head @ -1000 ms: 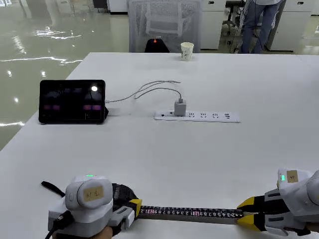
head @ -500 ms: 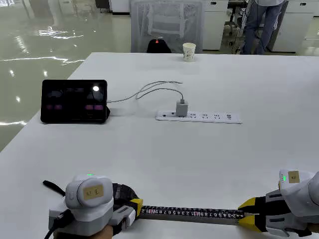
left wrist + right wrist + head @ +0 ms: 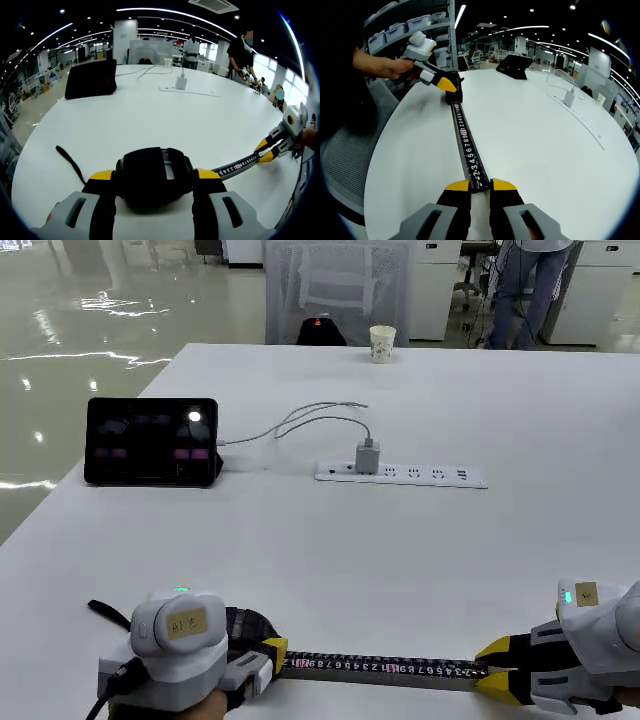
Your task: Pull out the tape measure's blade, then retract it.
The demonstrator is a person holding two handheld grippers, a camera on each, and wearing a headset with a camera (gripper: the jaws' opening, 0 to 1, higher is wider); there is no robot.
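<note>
Workbench [image 3: 400,540], white, broad: black rounded tape measure case [image 3: 155,167] near front edge, clamped between left gripper [image 3: 155,174] jaws. Black numbered blade [image 3: 385,668] extended flat rightward. Right gripper [image 3: 480,186] jaws pinched on blade tip.

Office lab, mesh chair [image 3: 335,285], bin shelves [image 3: 402,27]

table [image 3: 400,550]: white, smooth, low sheen
tape measure case [image 3: 246,628]: black, matt, rubbery-looking
blade [image 3: 380,668]: dark, smooth, slight gloss, printed numerals
left gripper [image 3: 155,175], right gripper [image 3: 497,668]: white plastic shells, smooth satin; yellow jaw tips matt
tablet [image 3: 150,440]: glossy black screen
floor [image 3: 100,320]: polished, mirror-like reflections
cup [image 3: 381,343]: paper, matt
power strip [image 3: 420,475]: white plastic, smooth
</note>
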